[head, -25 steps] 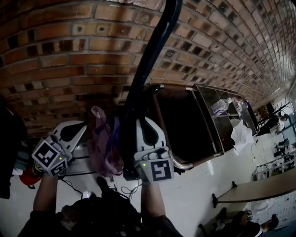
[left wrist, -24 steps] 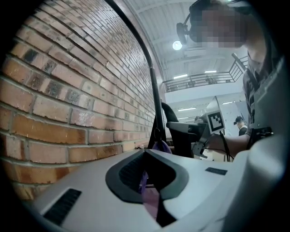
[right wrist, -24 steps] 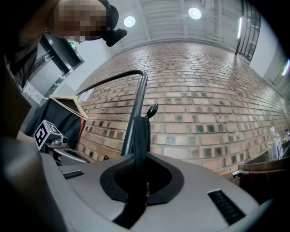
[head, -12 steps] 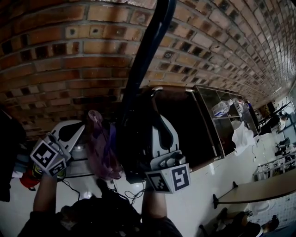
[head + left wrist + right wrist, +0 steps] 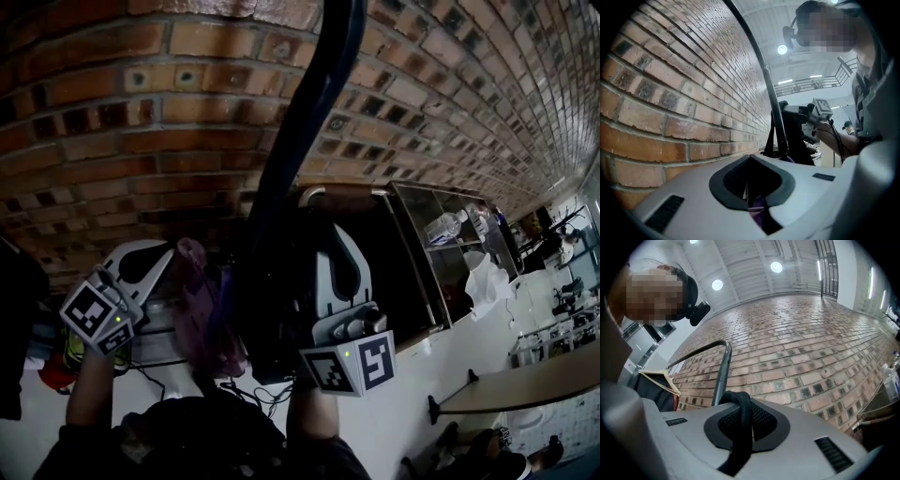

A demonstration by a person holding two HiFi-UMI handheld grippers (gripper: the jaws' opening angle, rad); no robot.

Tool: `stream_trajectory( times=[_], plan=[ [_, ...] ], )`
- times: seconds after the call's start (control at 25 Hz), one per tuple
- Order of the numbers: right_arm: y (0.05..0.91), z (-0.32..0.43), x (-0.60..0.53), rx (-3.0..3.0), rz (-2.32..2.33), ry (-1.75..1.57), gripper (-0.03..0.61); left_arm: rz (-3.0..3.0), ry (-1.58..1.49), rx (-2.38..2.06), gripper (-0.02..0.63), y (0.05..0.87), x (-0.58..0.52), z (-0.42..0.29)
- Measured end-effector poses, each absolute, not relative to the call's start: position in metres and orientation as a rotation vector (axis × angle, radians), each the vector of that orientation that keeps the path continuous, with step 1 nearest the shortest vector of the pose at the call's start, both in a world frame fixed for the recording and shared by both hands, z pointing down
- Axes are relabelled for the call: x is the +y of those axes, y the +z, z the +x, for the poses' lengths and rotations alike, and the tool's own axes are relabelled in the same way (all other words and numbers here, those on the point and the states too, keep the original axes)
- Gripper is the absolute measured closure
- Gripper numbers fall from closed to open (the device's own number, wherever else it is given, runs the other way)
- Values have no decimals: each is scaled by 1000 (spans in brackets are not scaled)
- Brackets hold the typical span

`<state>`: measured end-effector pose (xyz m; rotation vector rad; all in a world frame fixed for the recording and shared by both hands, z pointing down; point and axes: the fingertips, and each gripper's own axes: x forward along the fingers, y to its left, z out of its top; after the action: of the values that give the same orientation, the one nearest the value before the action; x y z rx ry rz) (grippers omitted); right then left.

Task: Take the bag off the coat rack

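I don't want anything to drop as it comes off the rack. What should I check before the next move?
1. Grip of the right tongs on the black strap: ok, shut on it.
2. Grip of the left tongs on the purple bag: ok, pinched.
3. Strap lifted free of the coat rack pole: cannot tell; no hook shows.
4. Purple bag untangled from the pole: cannot tell.
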<state>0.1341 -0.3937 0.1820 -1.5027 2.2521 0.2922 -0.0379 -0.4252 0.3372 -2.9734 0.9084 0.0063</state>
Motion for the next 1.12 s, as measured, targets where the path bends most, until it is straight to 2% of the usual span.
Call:
stream_trajectory(
  times=[0.56, 0.88, 1.12],
  plan=[
    [148, 161, -421, 2182, -1618, 359, 543, -2888, 29, 869, 595, 282, -440, -29],
    [194, 181, -431, 2115, -1662, 190, 543, -2833, 47, 789, 595, 253, -436, -14],
    [215, 182, -411, 2128, -1670, 255, 543, -2871, 29, 761, 595, 268, -419, -13]
  ],
)
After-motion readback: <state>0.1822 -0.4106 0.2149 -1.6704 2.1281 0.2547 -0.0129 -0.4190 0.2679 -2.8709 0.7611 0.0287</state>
